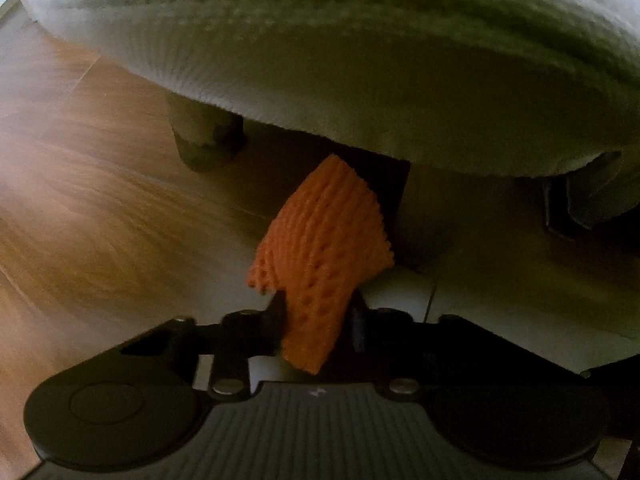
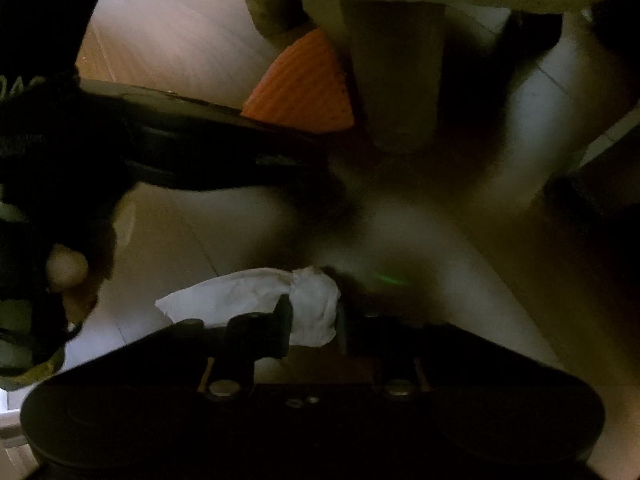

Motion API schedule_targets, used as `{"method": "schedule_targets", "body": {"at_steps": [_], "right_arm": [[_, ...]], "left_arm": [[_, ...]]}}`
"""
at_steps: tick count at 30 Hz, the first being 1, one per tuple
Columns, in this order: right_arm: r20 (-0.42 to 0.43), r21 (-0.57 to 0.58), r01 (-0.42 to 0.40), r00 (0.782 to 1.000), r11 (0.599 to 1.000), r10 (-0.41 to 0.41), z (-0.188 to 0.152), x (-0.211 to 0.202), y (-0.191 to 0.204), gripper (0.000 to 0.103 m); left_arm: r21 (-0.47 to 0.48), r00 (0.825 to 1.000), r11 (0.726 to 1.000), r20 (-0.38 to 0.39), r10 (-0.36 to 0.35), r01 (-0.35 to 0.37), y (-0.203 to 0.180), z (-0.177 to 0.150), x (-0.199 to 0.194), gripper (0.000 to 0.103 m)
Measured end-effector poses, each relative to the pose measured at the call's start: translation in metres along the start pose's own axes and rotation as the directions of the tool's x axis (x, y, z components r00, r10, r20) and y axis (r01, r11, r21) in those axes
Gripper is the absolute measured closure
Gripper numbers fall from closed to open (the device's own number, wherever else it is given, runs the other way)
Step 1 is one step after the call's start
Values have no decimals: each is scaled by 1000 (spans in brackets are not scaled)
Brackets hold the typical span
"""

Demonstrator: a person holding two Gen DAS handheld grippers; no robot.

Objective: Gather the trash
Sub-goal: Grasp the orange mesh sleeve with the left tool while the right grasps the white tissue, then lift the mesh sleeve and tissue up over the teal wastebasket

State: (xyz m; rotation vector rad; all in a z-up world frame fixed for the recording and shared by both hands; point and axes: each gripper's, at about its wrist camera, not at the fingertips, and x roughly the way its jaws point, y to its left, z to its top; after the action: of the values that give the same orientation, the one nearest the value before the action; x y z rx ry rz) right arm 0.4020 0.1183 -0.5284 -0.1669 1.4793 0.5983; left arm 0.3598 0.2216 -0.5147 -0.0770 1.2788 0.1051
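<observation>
Both tools are loaded. The left tool (image 1: 318, 320) is clamped on a piece of orange foam netting (image 1: 324, 248), the sort that wraps fruit; the net sticks up and forward from between the fingers, its free end flared out above the wooden floor (image 1: 80, 200). The right tool (image 2: 314, 320) is clamped on a crumpled white tissue (image 2: 256, 300), with most of the paper hanging off to the left of the fingers. In the right wrist view the left tool (image 2: 200, 140) crosses the frame with the orange netting (image 2: 304, 88) at its tip, so the two are near each other, low down beside a white textured seat (image 1: 340, 60) on a stubby leg (image 1: 204, 140), where the wood meets pale tiles (image 2: 180, 232).

No bin shows in either view, so I'd judge the step in hand to be carrying both pieces to wherever the trash goes. To do it well, keep both grips squeezed; the netting is springy and the tissue is pinched only at one end, so either could slip. Lift clear of the seat's underside before swinging away, and keep the two tools from bumping.
</observation>
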Motion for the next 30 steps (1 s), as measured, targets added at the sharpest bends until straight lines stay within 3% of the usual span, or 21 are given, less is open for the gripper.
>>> {"method": "schedule_targets", "body": {"at_steps": [9,19,25,30], "right_arm": [[63,16,61,996,998,-62,-20,-36,-12,84],[174,27,144,974,989,-147,-65,-133,-24,84],[274,80,183,941,980,-198,-93,-213,-25,84],[379,103,212,895,972,-235,-118,-281,-16,84]], "left_arm": [[-3,999,1000,-42,-12,11,-2,-19,-27,82],[23,998,998,-41,-54,55,-6,-40,-117,82],[73,997,995,37,-73,70,-15,-34,-188,82],[140,987,989,142,-73,53,-31,-25,-263,82]]}}
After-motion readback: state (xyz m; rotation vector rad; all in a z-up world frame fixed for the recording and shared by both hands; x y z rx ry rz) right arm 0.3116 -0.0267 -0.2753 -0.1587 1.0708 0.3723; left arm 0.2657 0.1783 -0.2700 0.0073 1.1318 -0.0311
